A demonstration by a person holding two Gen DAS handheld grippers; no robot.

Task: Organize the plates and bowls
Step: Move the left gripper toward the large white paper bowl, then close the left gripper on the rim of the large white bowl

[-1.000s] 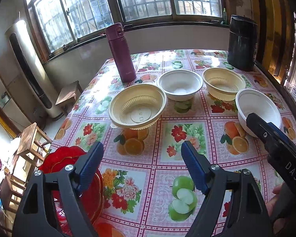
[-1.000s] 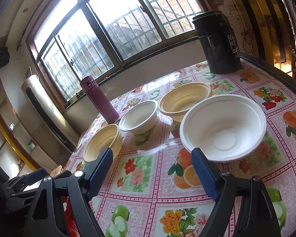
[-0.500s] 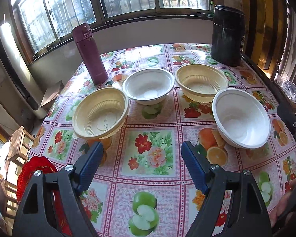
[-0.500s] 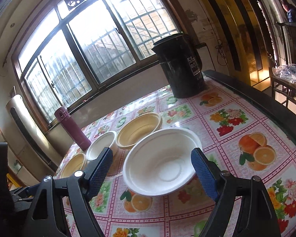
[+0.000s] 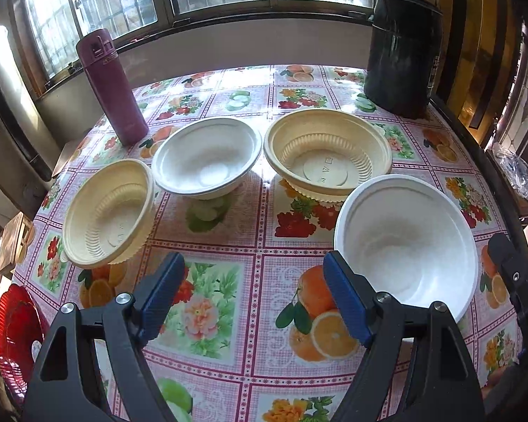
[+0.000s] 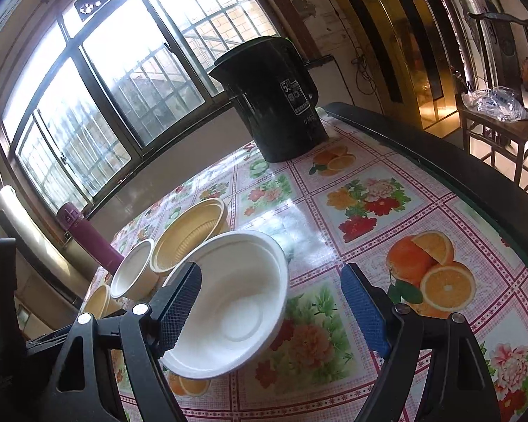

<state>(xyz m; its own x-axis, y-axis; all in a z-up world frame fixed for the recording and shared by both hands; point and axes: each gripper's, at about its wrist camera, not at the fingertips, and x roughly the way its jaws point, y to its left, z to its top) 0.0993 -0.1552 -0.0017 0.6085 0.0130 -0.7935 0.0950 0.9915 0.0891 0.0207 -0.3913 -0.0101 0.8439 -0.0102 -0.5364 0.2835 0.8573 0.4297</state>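
Four bowls stand on the flowered tablecloth (image 5: 228,316). In the left wrist view a cream ribbed bowl (image 5: 105,214) is at the left, a white bowl (image 5: 207,158) behind it, a second cream bowl (image 5: 327,154) at centre right, and a large white bowl (image 5: 408,246) near right. My left gripper (image 5: 253,299) hangs open over bare cloth, its right finger at that bowl's near rim. My right gripper (image 6: 271,313) is open over the large white bowl (image 6: 236,302), whose right edge lies between the fingers, untouched. Red plates (image 5: 14,330) sit at the far left edge.
A maroon flask (image 5: 112,84) stands at the back left and a black kettle (image 5: 401,52) at the back right. The table's dark edge (image 6: 475,176) runs along the right, with a wooden chair (image 6: 503,119) holding a plastic bag beyond it. Windows line the far wall.
Both grippers have swung to the right across the table. The large white bowl now sits close to the left gripper's right finger and low between the right gripper's fingers. Jaws unchanged.
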